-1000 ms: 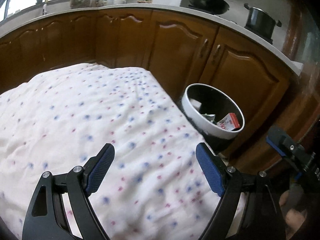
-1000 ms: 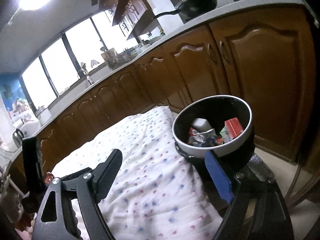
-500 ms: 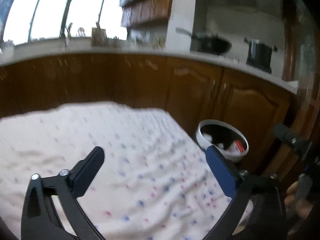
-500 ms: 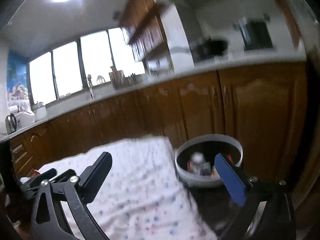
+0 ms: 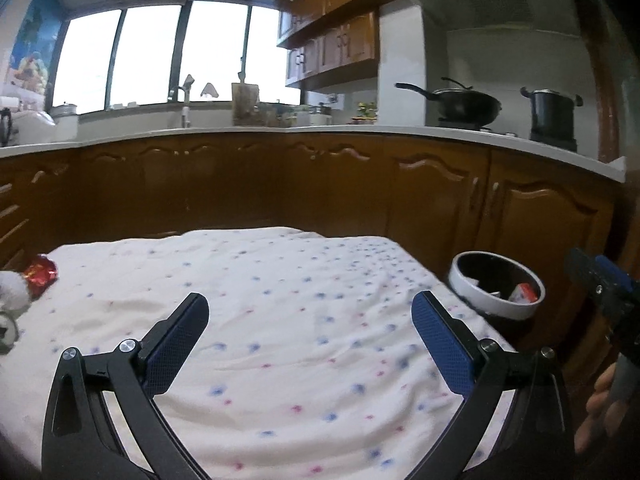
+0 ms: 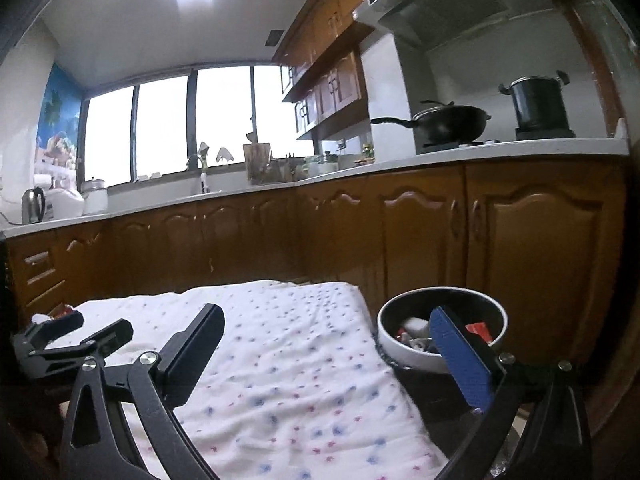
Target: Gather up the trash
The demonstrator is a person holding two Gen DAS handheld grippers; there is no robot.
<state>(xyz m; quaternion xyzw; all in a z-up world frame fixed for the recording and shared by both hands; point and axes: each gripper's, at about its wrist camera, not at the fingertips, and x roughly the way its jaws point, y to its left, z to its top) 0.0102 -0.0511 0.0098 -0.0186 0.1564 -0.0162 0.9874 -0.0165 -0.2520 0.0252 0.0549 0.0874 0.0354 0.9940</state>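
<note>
A round bin with a white rim (image 5: 496, 307) (image 6: 404, 346) stands on the floor by the table's right end, holding a red carton (image 5: 525, 293) and other scraps. My left gripper (image 5: 310, 306) is open over the dotted white cloth (image 5: 280, 320), nothing between its fingers. My right gripper (image 6: 324, 322) is open too, hovering at the table's right edge, its blue pad (image 6: 460, 356) in front of the bin. A crumpled red wrapper (image 5: 40, 274) lies at the cloth's far left edge, next to something white and fluffy (image 5: 14, 286).
Brown kitchen cabinets (image 5: 320, 184) run behind the table under a white counter with a wok (image 5: 460, 106) and a pot (image 5: 554, 114). A hand (image 5: 600, 412) holding the other gripper shows at the right edge of the left wrist view.
Both grippers have tilted up and pulled back from the bin, so the windows and counter have come into view. Their jaws have widened slightly. The red wrapper has entered the left view.
</note>
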